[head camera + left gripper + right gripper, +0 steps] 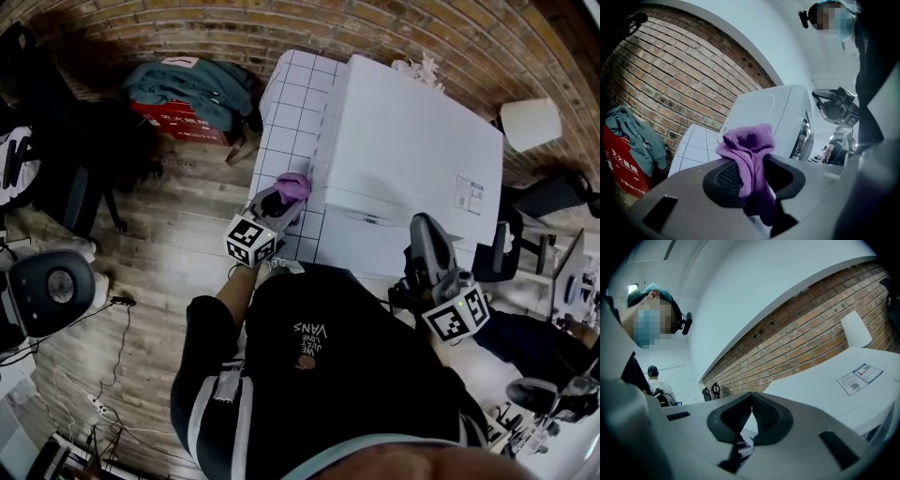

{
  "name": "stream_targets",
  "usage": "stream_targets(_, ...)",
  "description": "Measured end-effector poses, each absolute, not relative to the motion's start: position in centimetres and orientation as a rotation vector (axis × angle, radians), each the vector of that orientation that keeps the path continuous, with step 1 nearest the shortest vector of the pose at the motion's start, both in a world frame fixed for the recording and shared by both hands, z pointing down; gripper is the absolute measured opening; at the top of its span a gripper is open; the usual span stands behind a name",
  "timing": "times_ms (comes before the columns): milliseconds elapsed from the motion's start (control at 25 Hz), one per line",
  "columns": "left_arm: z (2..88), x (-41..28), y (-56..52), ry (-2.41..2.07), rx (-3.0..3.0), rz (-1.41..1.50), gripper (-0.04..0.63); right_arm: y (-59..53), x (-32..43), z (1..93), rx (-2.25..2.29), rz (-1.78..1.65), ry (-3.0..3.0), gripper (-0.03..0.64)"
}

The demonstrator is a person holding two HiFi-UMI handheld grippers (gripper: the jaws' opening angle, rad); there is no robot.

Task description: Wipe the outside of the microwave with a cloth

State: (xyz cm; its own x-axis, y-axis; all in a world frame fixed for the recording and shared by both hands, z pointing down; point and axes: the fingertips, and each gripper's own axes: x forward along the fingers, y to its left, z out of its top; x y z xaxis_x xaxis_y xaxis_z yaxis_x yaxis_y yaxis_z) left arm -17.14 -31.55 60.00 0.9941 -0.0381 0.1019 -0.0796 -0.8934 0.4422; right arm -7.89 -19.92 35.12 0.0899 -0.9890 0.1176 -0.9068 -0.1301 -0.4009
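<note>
The white microwave (pixel 412 159) stands on a white tiled counter (pixel 286 112) against a brick wall. My left gripper (pixel 286 194) is shut on a purple cloth (pixel 293 185), held beside the microwave's left side near its front corner. In the left gripper view the purple cloth (pixel 749 154) bunches up between the jaws of the left gripper (pixel 752 174), with the microwave (pixel 773 117) just beyond. My right gripper (pixel 424 239) hangs at the microwave's front right, jaws shut with nothing in them. In the right gripper view the right gripper (pixel 752 416) has its pads touching, and the microwave top (pixel 834 380) shows a label.
A red box (pixel 183 122) with a teal garment (pixel 192 84) lies on the wooden floor left of the counter. A black chair (pixel 56 281) stands at far left. A white lamp shade (pixel 530 122) is behind the microwave at right. Cables trail on the floor.
</note>
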Motion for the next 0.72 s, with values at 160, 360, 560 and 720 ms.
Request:
stream_targets(160,60.3,-15.0,-33.9,-0.089,2.687,0.14,0.129,-19.5,-6.3,34.8,-2.158,-0.52,1.875,0.0)
stream_targets(360,61.0,-10.0,-39.0,-0.126,2.697,0.174,0.129,-19.5,-3.9,34.1,-2.166,-0.498,1.855,0.0)
stream_targets(560,61.3,-4.1,-45.2,-0.179,2.67,0.206,0.129,-19.3,-1.3,33.7,-2.177,-0.496,1.822,0.0)
stream_targets(720,61.3,-0.1,-49.2,-0.193,2.667,0.262,0.129,-19.2,0.5,33.7,-2.195,-0.511,1.793,0.0)
